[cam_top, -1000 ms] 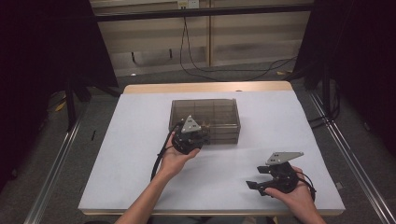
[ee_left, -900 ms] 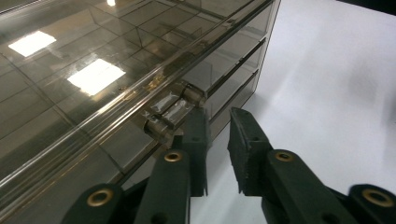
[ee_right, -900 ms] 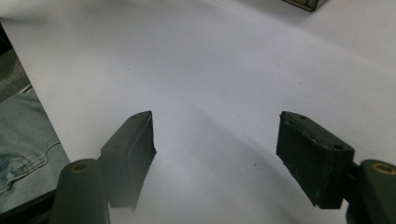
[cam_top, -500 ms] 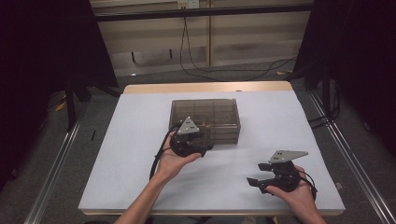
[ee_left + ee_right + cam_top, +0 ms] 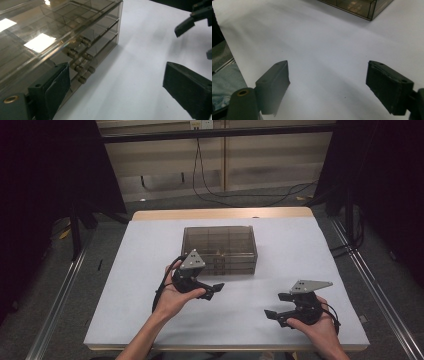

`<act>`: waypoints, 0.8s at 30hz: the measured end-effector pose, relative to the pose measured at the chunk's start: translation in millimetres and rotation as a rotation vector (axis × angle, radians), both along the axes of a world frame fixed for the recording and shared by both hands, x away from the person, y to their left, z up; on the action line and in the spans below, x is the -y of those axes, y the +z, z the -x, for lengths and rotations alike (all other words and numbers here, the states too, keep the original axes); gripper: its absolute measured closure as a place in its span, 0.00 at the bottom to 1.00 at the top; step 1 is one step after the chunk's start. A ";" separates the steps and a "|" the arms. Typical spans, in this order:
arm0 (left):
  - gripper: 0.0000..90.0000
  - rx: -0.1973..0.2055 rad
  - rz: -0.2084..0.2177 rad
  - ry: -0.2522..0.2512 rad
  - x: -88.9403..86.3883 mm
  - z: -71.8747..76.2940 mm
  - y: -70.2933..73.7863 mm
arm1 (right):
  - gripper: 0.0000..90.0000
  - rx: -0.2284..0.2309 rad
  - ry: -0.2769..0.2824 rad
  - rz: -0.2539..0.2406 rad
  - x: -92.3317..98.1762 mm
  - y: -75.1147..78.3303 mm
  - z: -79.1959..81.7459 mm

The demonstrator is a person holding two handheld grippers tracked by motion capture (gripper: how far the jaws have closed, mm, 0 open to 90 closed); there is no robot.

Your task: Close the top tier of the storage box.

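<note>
Fingers of the left gripper stand spread w/ nothing between them; they've just been opening, and the left gripper view shows one finger right beside the front of the smoky plastic drawer box, its small round knobs just past the tip. Right gripper also spread and empty, jaws just opened a bit further, hovering low over the white tabletop well apart from the box, near the front right edge. Box sits mid-tabletop, a bit toward the far side, drawers look shut as far as I can tell. Step in hand looks like letting go and backing off the drawer front. To do it well: keep fingers wide till fully clear of the knobs, pull straight back toward the person, don't drag sideways or the light box may slide; the right gripper could steady the box if another drawer comes next. Vs. the earlier high view: left hand was up against the box front, fingers closed at a drawer; now it sits back from it, toward the near edge, w/ a gap between. Right hand is about where it was. Box hasn't visibly shifted.
</note>
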State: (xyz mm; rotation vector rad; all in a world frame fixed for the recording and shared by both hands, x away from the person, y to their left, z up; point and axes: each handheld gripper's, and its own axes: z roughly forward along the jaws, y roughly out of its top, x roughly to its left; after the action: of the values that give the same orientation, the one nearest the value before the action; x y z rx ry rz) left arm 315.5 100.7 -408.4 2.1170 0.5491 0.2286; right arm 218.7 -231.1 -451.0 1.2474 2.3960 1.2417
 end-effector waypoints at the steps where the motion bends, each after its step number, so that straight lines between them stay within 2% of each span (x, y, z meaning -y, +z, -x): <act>1: 0.08 0.006 -0.005 0.004 -1.7 1.5 0.1 | 0.19 0.000 -0.003 -0.006 0.2 0.2 -0.1; 4: 0.06 0.001 -0.016 0.025 -9.4 4.8 1.8 | 0.17 0.002 0.002 -0.009 0.8 -0.2 0.2; 7: 0.05 -0.007 0.005 0.014 -17.6 7.9 3.9 | 0.16 0.003 -0.002 -0.015 1.1 0.2 0.7; 11: 0.05 0.007 0.003 0.031 -29.4 11.9 7.2 | 0.16 0.001 -0.005 -0.012 0.8 -0.7 -0.8; 13: 0.05 0.020 -0.009 0.037 -35.9 14.0 7.1 | 0.15 -0.002 -0.004 -0.014 0.3 -0.9 -0.9; 20: 0.06 0.019 -0.002 0.068 -52.9 22.8 3.8 | 0.15 -0.002 -0.025 -0.006 2.3 -1.7 -1.1; 24: 0.06 0.009 0.001 0.105 -64.9 28.0 1.6 | 0.13 -0.005 -0.026 -0.008 2.3 -2.0 -1.0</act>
State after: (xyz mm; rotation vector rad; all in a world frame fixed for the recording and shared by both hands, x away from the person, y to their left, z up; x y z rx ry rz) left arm 287.6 165.6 -406.8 2.0877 0.6555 0.2970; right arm 219.7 -233.5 -453.0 1.2803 2.3730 1.2435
